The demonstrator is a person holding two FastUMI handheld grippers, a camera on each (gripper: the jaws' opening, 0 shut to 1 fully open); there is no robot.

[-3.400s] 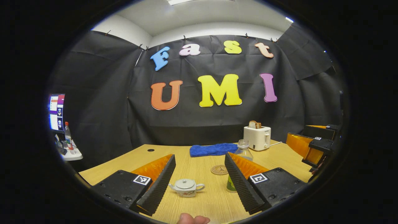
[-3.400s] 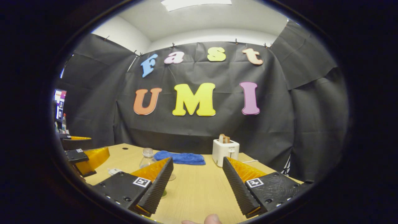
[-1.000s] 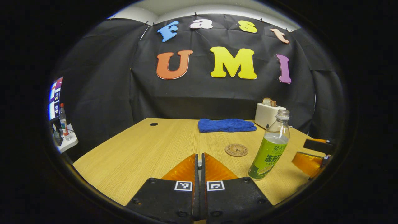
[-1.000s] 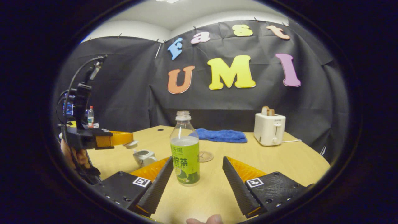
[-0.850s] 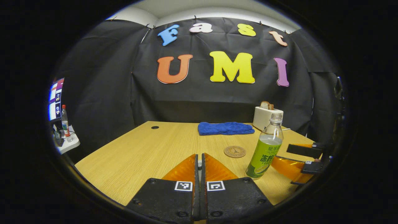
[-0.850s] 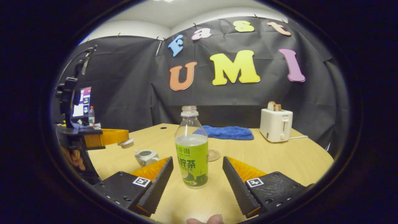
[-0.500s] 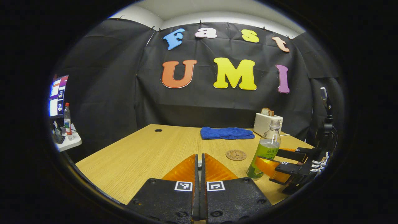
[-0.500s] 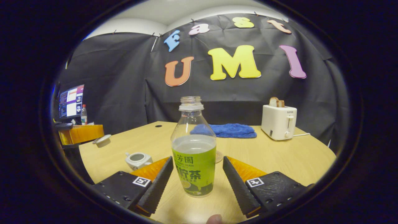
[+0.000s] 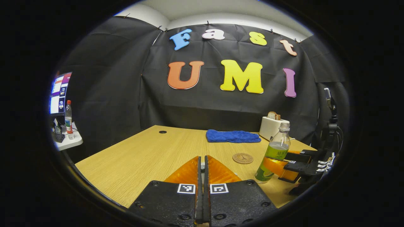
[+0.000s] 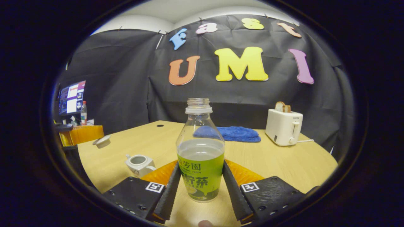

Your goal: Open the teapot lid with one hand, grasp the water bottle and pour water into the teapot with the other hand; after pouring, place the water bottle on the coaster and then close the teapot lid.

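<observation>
Left gripper view: the left gripper (image 9: 203, 164) is pressed closed on the lid; the coaster (image 9: 242, 158) lies just ahead to its right.

Right gripper view: the right gripper (image 10: 199, 179) clamps the upright bottle (image 10: 200, 156) with both fingers; the open teapot (image 10: 139, 164) sits to its left.

Each claw ends in a black, rough-textured block with round screw heads and a small square black-and-white marker. On the left claw (image 9: 202, 164) the blocks stand edge to edge; on the right claw (image 10: 199, 181) ridged inner faces show, and a thin cable hangs off its upright black mount.
</observation>
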